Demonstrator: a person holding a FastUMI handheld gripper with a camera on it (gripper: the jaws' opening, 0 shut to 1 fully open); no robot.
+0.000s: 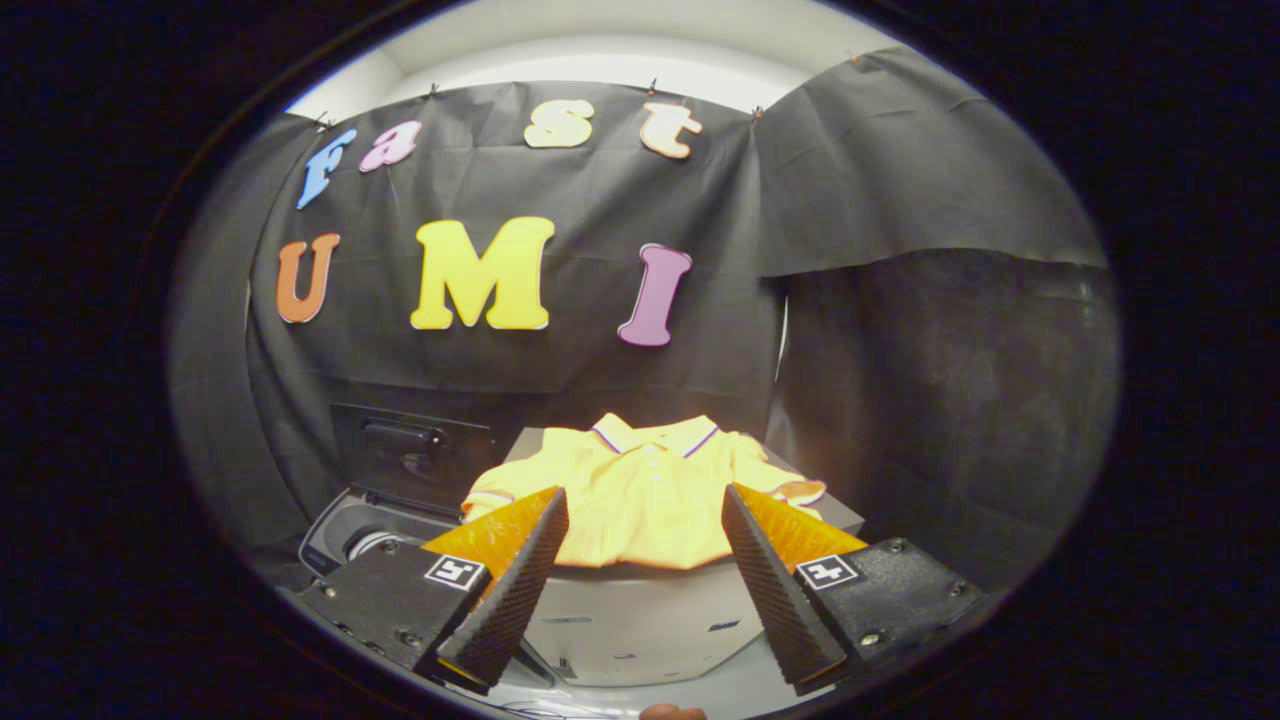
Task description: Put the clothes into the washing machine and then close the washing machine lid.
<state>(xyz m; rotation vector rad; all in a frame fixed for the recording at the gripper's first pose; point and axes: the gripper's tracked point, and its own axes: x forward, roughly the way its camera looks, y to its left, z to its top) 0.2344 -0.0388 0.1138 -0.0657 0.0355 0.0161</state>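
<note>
I have the gripper [645, 590] with its fingers spread wide and holding nothing. The yellow polo shirt [640, 495] lies folded on a grey counter [630, 620], straight ahead of the fingers and framed between them, collar away from me, hem at the near edge. The washing machine [360, 530] sits open off the counter's left side, its lid [410, 450] upright.
</note>
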